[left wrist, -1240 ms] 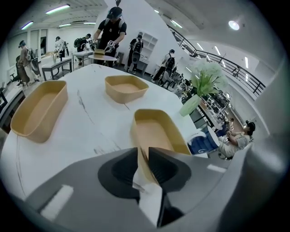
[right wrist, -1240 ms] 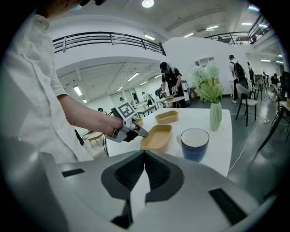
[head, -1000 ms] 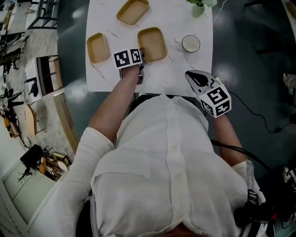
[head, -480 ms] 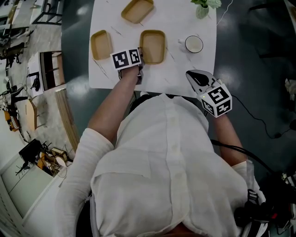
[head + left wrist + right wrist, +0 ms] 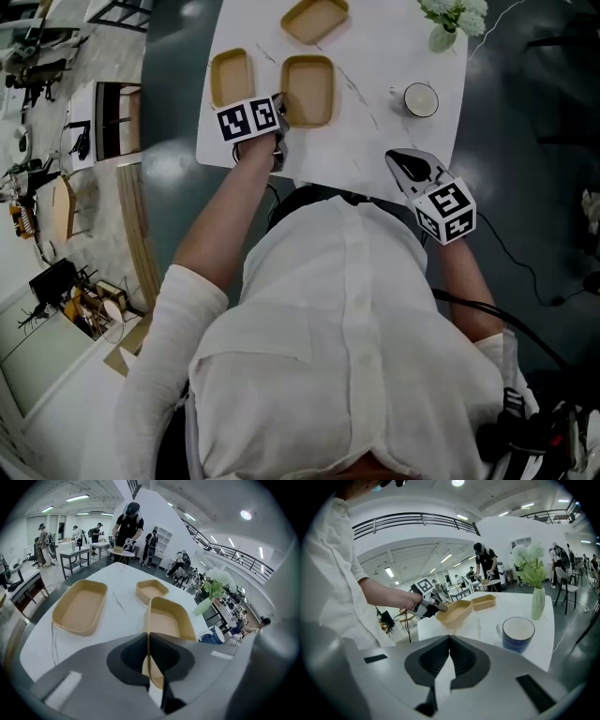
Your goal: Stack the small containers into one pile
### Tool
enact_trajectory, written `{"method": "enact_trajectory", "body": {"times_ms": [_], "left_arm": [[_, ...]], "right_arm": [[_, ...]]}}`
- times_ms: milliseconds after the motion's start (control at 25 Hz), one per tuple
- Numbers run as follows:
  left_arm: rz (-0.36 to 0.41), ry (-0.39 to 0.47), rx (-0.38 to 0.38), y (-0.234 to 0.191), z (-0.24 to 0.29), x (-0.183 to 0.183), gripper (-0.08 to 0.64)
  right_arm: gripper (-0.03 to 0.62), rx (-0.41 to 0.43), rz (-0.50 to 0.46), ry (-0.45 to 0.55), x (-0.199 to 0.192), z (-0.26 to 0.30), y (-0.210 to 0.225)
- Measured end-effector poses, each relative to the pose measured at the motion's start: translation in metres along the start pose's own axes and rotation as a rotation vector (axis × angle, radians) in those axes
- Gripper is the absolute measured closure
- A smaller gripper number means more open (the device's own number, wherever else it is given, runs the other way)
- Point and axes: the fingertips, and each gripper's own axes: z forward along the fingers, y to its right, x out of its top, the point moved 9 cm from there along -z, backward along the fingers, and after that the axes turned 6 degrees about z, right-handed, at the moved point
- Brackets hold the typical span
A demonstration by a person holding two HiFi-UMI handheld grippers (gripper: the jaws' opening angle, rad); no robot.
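Head view: on the white table (image 5: 366, 141) the left gripper (image 5: 280, 112) is pressed together on the near left corner of a shallow rectangular container of tan paper, the held tan container (image 5: 307, 89). Just to the left of it lies a second one of the same kind, the left tan container (image 5: 232, 77). Their long axes are parallel and both point toward the top of the frame. A third one, the far tan container (image 5: 314, 19), sits higher up and is turned a little. The right gripper (image 5: 412, 169) hangs at the table's near right edge, well apart from all three, so the left one is clearly the nearer.

Left gripper view: the jaws of the left gripper (image 5: 149, 644) pinch the thin rim of the held tan container (image 5: 171, 620), which stretches away along the jaws. The left tan container (image 5: 79, 606) is in the left of the frame and the far tan container (image 5: 151, 591) is above the centre.

Right gripper view: the right gripper (image 5: 450, 644) has its jaws together with nothing between them. Beyond it the held tan container (image 5: 454, 611) looks tilted, its gripped end raised off the table. A blue mug (image 5: 518, 632) stands at the right.

I judge the coming move is a short sideways carry to the left – or forward – with the long axes kept aligned.
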Motion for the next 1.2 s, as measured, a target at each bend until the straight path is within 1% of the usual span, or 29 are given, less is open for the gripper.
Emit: {"method": "enact_trajectory", "body": {"times_ms": [240, 600, 880, 1200], "left_arm": [[-0.025, 0.05, 0.032, -0.048, -0.032, 0.015, 0.541], [-0.05, 0.095, 0.093, -0.124, -0.065, 0.045, 0.541], [-0.045, 0.082, 0.116, -0.171, -0.066, 0.055, 0.541], [-0.042, 0.049, 0.101, -0.199, -0.05, 0.062, 0.541]], "right_arm": [[0.588, 0.003, -0.022, -0.007, 0.011, 0.019, -0.02], [0.588, 0.01, -0.044, -0.01, 0.038, 0.056, -0.046], [0.588, -0.018, -0.043, -0.004, 0.051, 0.079, -0.068], [0.588, -0.067, -0.015, -0.003, 0.053, 0.091, -0.082]]}}
